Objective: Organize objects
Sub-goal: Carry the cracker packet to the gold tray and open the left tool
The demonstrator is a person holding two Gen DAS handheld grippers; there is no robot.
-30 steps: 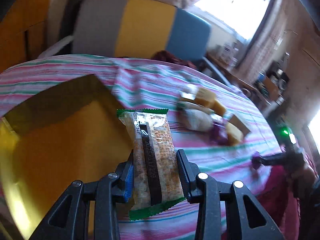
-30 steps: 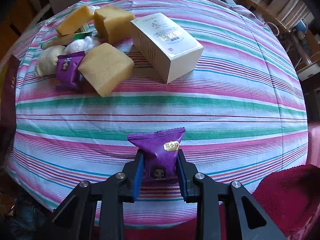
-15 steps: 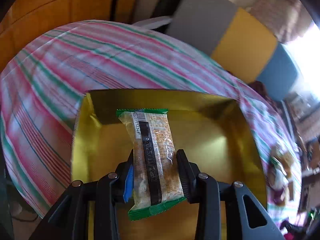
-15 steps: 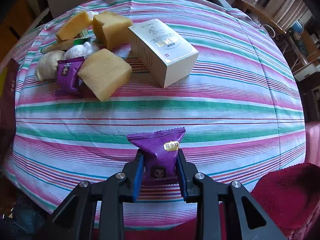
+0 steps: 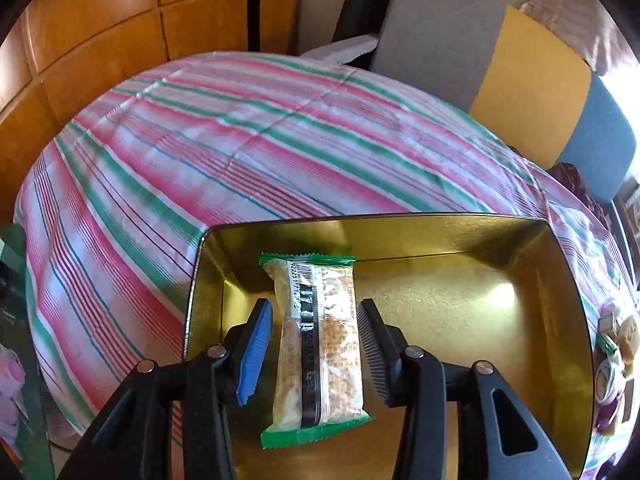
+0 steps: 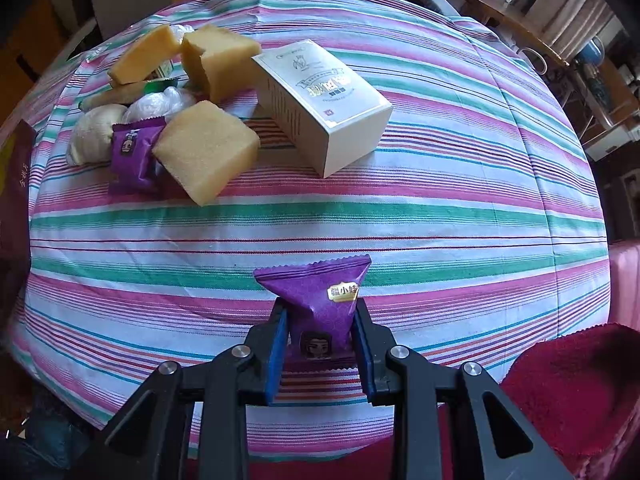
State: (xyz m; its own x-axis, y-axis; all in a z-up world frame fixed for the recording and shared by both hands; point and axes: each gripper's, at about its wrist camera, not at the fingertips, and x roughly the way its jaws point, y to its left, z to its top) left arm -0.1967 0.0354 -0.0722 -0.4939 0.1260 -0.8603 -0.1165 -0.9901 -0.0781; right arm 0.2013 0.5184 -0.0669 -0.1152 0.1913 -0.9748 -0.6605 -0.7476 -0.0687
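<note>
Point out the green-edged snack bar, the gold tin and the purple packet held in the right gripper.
green-edged snack bar [image 5: 320,344]: left wrist view, middle of the clear wrapper.
gold tin [image 5: 576,304]: left wrist view, inner right wall.
purple packet [image 6: 320,304]: right wrist view, front face above the cartoon print.

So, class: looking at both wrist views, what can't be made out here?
- Left view: whether the snack bar rests on the tin's floor; the opening left gripper shows gaps at both pads.
- Left view: the pile, cut off by the right edge.
- Right view: items behind the sponges.
- Right view: box print, too small.
</note>
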